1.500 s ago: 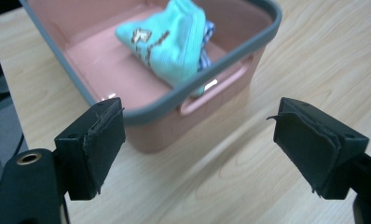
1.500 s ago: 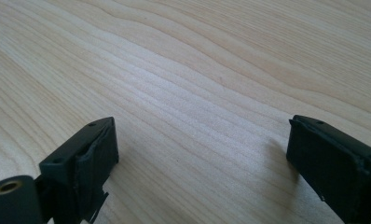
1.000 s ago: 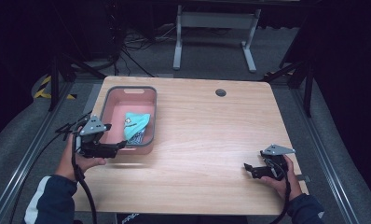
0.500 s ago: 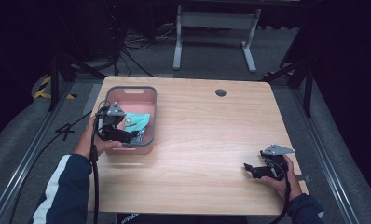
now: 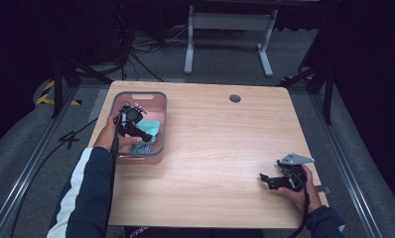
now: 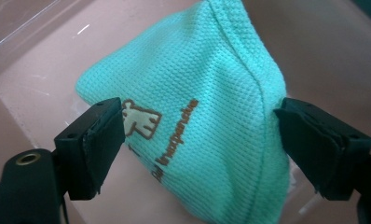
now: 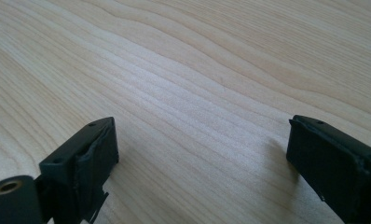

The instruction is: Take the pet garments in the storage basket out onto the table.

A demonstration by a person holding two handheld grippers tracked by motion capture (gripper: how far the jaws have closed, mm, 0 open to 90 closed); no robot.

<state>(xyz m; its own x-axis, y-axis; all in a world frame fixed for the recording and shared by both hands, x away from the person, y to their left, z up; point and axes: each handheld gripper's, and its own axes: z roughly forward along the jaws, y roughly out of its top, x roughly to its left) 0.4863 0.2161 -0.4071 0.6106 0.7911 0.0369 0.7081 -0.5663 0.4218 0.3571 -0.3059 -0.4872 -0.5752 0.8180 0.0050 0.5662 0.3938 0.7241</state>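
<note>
Tabletop [image 5: 220, 148] of pale wood carries the idle right tool [image 5: 271, 180], jaws spread; farther off, the left tool [image 6: 200, 140] straddles the mint-green knitted cloth [image 6: 207, 93] inside the pink plastic bin [image 5: 158, 99], spread; closing squarely should secure it

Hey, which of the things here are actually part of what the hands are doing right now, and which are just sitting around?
In use:
- left gripper, open, jaws either side of the green cloth
- pink bin that holds the cloth

Lying about:
- right gripper, open, low over bare table
- patterned item under the cloth in the bin
- table's grommet hole
</note>
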